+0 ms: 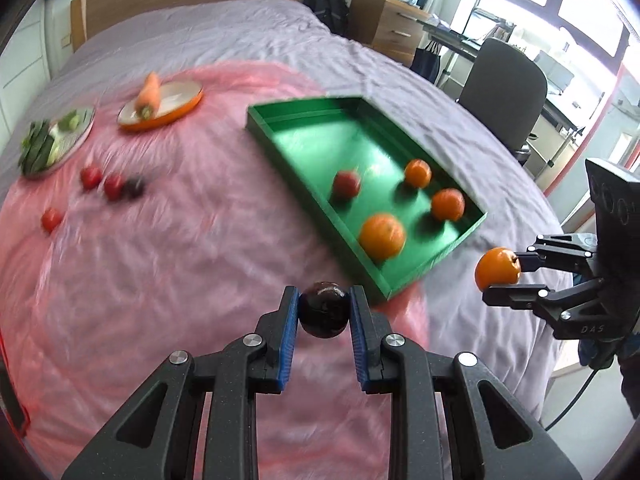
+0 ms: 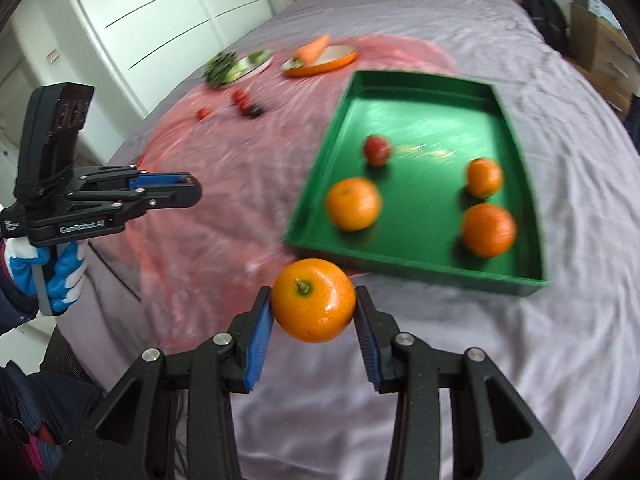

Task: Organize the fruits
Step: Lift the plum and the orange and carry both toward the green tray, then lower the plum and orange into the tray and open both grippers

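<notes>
My left gripper (image 1: 324,312) is shut on a dark plum (image 1: 325,309), held above the pink sheet near the green tray's (image 1: 304,160) front corner. My right gripper (image 2: 314,312) is shut on an orange (image 2: 313,300), held in front of the tray's (image 2: 404,92) near wall. It also shows at the right of the left wrist view (image 1: 498,274). The tray holds three oranges (image 1: 382,236) and one red fruit (image 1: 346,184). Several small red fruits (image 1: 91,177) and a dark one (image 1: 134,187) lie on the pink sheet at the left.
An orange plate with a carrot (image 1: 149,94) and a plate of greens (image 1: 52,140) sit at the far left of the bed. The pink sheet (image 1: 160,280) covers the grey bedspread. An office chair (image 1: 504,88) and desk stand right of the bed.
</notes>
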`<state>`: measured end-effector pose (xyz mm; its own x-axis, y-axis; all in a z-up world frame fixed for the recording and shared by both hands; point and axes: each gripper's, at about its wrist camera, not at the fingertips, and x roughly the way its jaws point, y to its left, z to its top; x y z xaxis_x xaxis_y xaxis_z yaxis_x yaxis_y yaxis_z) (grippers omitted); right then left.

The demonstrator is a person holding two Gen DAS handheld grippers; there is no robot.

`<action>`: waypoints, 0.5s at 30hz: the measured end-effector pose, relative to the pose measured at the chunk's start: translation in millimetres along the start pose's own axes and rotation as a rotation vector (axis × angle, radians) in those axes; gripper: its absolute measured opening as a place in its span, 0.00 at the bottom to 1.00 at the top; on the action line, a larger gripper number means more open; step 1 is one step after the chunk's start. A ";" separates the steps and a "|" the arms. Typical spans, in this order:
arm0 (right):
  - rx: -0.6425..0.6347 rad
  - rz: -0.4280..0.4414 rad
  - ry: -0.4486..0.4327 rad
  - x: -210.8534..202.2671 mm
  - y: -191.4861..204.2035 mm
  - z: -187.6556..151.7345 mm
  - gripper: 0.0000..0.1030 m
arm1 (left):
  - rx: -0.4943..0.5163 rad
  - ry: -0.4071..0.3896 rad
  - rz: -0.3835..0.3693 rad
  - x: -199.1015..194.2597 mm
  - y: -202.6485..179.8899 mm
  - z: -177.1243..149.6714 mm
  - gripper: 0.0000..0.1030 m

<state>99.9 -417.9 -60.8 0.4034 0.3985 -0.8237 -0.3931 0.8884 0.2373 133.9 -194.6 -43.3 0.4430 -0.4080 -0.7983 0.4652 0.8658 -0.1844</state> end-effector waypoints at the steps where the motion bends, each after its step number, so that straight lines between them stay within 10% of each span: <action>1: 0.002 -0.011 -0.011 -2.9 -6.6 3.6 0.53 | 0.010 -0.010 0.005 2.8 -5.1 10.0 0.20; 15: 0.019 -0.085 -0.128 13.3 -71.3 73.5 0.53 | 0.108 -0.078 0.150 70.7 -21.8 92.0 0.21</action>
<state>194.0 -459.2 -50.8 0.5372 0.3463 -0.7691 -0.3381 0.9238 0.1798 225.6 -269.0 -43.0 0.5698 -0.3013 -0.7646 0.4667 0.8844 -0.0007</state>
